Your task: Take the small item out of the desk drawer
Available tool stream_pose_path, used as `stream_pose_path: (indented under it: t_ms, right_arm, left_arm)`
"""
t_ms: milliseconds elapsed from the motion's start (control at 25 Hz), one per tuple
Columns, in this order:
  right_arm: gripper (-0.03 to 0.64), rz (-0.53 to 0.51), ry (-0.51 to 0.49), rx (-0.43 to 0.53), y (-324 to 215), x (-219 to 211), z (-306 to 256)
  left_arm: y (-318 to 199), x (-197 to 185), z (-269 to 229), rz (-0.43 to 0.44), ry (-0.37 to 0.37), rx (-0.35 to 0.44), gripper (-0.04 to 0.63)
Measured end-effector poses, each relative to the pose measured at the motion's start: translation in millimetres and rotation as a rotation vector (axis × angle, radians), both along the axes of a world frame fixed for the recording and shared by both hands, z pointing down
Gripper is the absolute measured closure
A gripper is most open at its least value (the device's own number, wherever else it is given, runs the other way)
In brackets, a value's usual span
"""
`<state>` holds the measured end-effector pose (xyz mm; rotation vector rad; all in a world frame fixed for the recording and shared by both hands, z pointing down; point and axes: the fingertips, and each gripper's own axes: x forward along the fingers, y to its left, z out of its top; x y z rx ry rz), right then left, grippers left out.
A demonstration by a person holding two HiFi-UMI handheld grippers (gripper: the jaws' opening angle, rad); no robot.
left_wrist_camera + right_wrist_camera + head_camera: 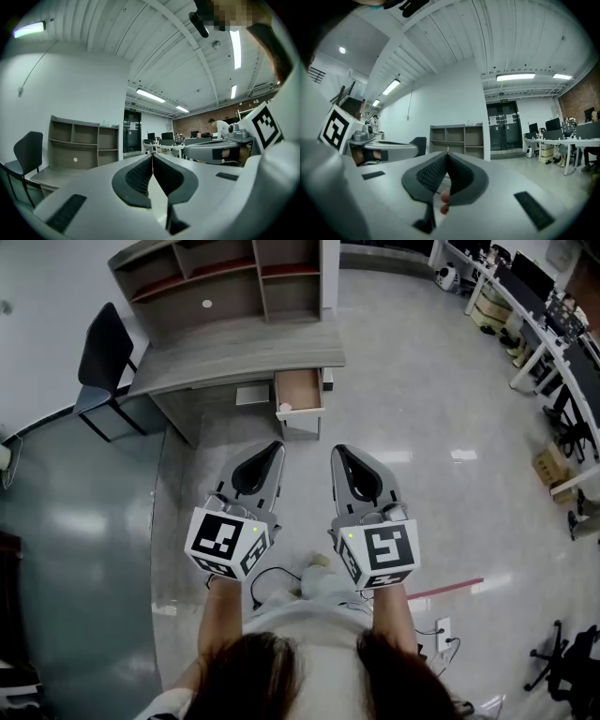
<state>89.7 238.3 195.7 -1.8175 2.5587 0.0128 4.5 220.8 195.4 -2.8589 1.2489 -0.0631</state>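
Observation:
A grey desk (pixel 234 354) stands against the wall, and its wooden drawer (pixel 298 390) is pulled open toward me. A small pale round item (pixel 285 408) lies in the drawer's front left corner. My left gripper (pixel 276 445) and right gripper (pixel 337 449) are held side by side in the air, well short of the drawer and pointing toward it. Both are shut with nothing between the pads. The left gripper view shows its jaws (pixel 153 155) closed tip to tip. In the right gripper view the jaws (pixel 447 153) are closed too.
A grey shelf unit (pixel 225 277) stands on the desk's back. A dark chair (pixel 101 357) is at the desk's left. Office desks with monitors (pixel 548 306) line the far right, and a cardboard box (pixel 555 463) sits on the floor. A cable (pixel 267 579) lies near my feet.

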Motion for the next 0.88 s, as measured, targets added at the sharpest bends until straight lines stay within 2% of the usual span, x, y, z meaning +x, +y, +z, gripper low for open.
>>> stream_pose_path:
  t_ms: [160, 400, 680, 880]
  right_arm:
    - [0.591, -0.021, 0.028, 0.012, -26.8, 10.2, 1.4]
    - [0.591, -0.074, 0.015, 0.011, -58.5, 21.1, 10.3]
    - [0.589, -0.129, -0.001, -0.045, -98.4, 10.0, 28.7]
    - [0.588, -0.138, -0.002, -0.064, -135.8, -0.6, 36.9]
  left_arm:
    - [-29.8, 7.1, 0.5, -0.029, 0.009, -0.004, 0.577]
    - [-59.7, 9.3, 12.5, -0.087, 0.013, -0.03, 0.577]
    - [-93.4, -3.6, 26.8, -0.135, 0.001, -0.067, 0.577]
    - [-131.6, -13.2, 35.8, -0.136, 0.002, -0.085, 0.577]
